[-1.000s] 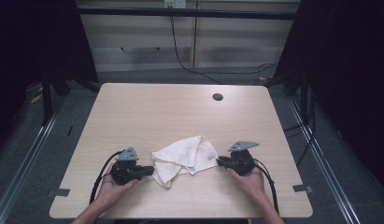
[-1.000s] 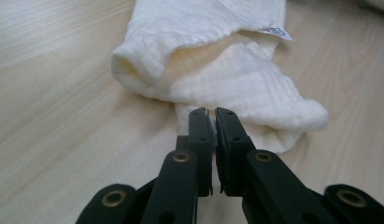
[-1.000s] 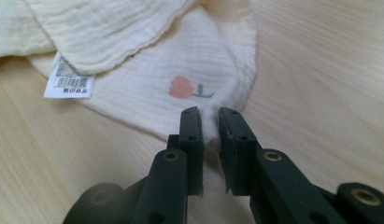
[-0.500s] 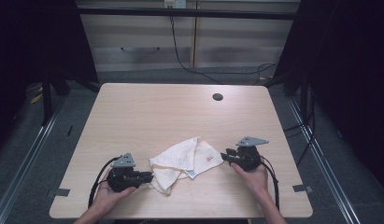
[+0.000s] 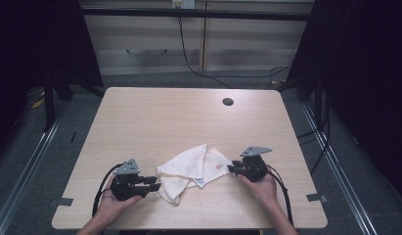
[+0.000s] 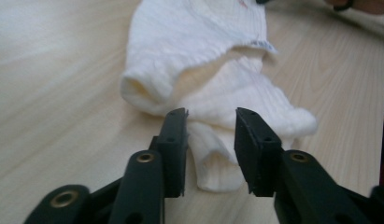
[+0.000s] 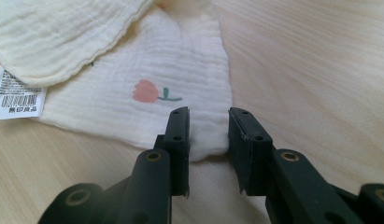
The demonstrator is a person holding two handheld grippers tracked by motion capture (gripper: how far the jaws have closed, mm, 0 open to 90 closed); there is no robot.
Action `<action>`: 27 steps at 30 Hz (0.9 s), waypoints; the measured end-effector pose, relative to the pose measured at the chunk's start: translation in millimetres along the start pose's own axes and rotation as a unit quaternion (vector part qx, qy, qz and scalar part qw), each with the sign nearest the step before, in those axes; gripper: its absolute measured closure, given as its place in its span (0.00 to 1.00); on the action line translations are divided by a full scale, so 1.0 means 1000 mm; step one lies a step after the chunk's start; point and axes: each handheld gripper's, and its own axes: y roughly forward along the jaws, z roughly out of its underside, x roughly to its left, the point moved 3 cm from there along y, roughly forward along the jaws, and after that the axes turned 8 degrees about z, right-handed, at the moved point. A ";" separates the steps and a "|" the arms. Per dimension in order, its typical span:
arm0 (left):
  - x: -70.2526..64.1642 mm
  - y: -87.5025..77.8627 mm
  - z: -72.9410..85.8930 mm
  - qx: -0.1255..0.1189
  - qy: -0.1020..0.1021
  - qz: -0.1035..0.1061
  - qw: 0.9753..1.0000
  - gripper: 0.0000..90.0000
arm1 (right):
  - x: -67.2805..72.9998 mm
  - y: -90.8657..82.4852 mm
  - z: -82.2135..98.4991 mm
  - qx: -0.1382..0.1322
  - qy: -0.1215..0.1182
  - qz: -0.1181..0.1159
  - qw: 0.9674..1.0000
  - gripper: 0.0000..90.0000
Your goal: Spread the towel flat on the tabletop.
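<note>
Cloth [image 5: 191, 169] lies crumpled at the table's [image 5: 154, 117] near middle, shifted a little since a second ago. Both claws have just been opening: my left claw [image 6: 210, 128] stands released around a rolled fold, my right claw [image 7: 207, 128] around a flat corner. Soft, crinkled cream weave, small tulip print [image 7: 152, 92], paper tag [image 7: 17, 95].

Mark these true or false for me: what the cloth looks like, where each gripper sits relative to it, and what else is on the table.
1. The cream cloth lies crumpled between the two grippers. True.
2. The left gripper clamps the cloth. False: its jaws stand apart, a fold between them, having just been opening.
3. The right gripper is at a cloth corner near a pink flower print. True.
4. The barcode label is red. False: it is white.
</note>
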 end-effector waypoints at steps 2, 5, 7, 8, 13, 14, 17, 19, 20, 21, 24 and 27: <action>0.000 -0.004 -0.007 -0.014 0.000 -0.006 1.000 0.67 | 0.000 -0.001 -0.002 -0.004 0.000 0.005 1.000 0.72; -0.003 -0.005 -0.021 -0.026 0.016 -0.008 1.000 0.63 | -0.001 -0.006 -0.007 -0.019 0.007 0.004 1.000 0.69; -0.005 0.002 -0.032 -0.027 0.022 0.000 0.999 0.63 | -0.002 -0.009 -0.009 -0.026 0.009 0.004 1.000 0.68; -0.007 0.007 -0.037 -0.023 0.029 0.005 0.999 0.63 | -0.003 -0.009 -0.009 -0.028 0.011 0.004 1.000 0.68; -0.009 0.046 -0.059 -0.006 0.037 0.031 0.999 0.63 | -0.009 -0.013 -0.009 -0.033 0.023 0.007 0.999 0.68; -0.009 0.046 -0.059 -0.006 0.037 0.031 0.999 0.64 | -0.009 -0.013 -0.009 -0.033 0.023 0.007 0.999 0.68; -0.009 0.072 -0.070 0.012 0.042 0.042 0.998 0.65 | -0.013 -0.018 -0.007 -0.039 0.029 0.007 0.999 0.66; -0.009 0.081 -0.072 0.013 0.037 0.047 0.998 0.66 | -0.015 -0.019 -0.006 -0.041 0.031 0.007 0.999 0.66; -0.009 0.086 -0.071 0.016 0.032 0.050 0.998 0.65 | -0.016 -0.020 -0.005 -0.040 0.032 0.007 0.999 0.66; -0.009 0.086 -0.071 0.016 0.032 0.050 0.998 0.65 | -0.017 -0.020 -0.004 -0.039 0.035 0.008 0.999 0.66; -0.010 0.100 -0.067 0.036 0.039 0.058 0.997 0.65 | -0.018 -0.022 -0.003 -0.039 0.037 0.009 0.998 0.65; -0.014 0.105 -0.067 0.049 0.050 0.056 0.996 0.65 | -0.020 -0.022 -0.003 -0.041 0.039 0.008 0.998 0.65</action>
